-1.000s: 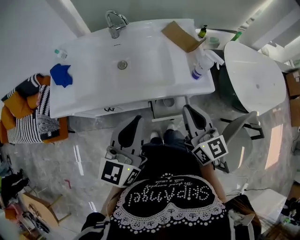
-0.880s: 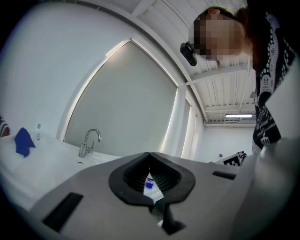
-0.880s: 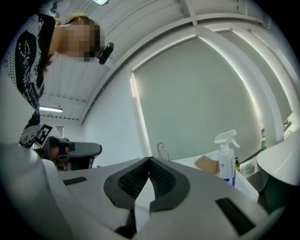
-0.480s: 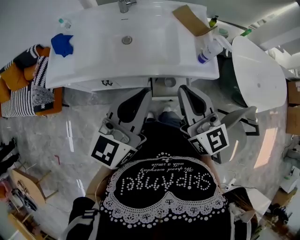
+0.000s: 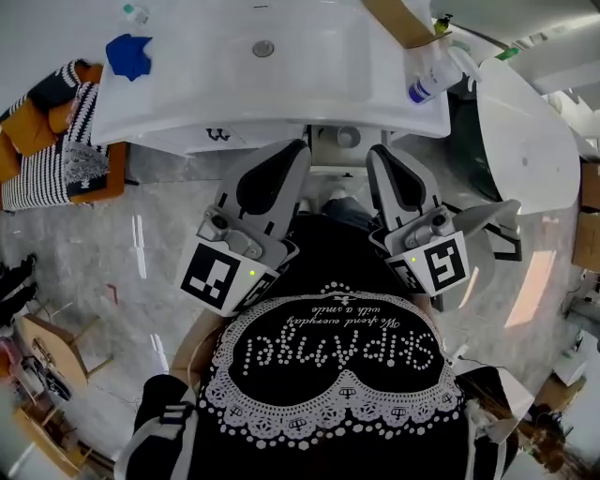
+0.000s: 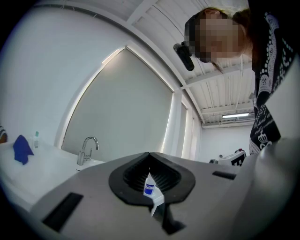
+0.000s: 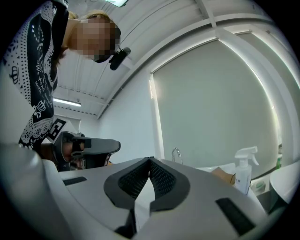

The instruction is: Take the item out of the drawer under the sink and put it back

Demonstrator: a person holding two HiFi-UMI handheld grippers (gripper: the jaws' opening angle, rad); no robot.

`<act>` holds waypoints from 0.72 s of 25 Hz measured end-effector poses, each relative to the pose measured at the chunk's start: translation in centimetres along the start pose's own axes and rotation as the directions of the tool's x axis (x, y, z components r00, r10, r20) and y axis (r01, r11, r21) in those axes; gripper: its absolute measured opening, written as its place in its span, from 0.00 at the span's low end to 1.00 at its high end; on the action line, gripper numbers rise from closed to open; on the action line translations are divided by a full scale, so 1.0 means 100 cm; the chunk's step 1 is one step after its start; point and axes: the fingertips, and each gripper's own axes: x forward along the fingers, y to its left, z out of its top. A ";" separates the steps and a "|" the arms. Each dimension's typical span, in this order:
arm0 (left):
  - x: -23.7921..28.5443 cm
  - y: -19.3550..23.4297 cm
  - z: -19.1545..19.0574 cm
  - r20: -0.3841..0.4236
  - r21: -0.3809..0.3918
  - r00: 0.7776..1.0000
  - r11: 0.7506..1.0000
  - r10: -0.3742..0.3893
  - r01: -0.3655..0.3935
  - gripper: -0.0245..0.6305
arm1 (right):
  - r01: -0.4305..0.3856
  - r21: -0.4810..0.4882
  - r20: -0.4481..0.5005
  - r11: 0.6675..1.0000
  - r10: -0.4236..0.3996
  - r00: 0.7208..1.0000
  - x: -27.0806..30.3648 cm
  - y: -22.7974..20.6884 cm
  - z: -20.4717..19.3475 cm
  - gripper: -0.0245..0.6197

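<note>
Left hand-held gripper (image 5: pixel 292 148), right hand-held gripper (image 5: pixel 378 153), both closed, empty, either side of drawer (image 5: pixel 328 161)

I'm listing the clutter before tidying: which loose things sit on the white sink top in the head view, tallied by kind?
Blue cloth: 1
Spray bottle: 1
Small clear bottle: 1
Cardboard piece: 1
Total: 4

Studded "SKIPAngel" upside down on black shirt (image 5: pixel 330 375), script beneath illegible
</note>
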 end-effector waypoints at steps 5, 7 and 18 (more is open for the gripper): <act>0.000 0.000 -0.002 -0.001 -0.010 1.000 1.000 0.008 -0.008 0.04 | 0.002 0.006 0.002 1.000 -0.002 1.000 -0.003 0.001 0.001 0.07; 0.000 -0.001 -0.003 0.000 -0.010 1.000 1.000 0.008 -0.008 0.04 | -0.001 0.006 -0.012 1.000 0.001 1.000 -0.004 0.002 -0.002 0.07; -0.011 0.001 -0.007 -0.008 -0.036 1.000 0.999 0.030 -0.030 0.04 | 0.007 0.028 -0.041 1.000 -0.005 0.999 -0.007 0.011 -0.012 0.07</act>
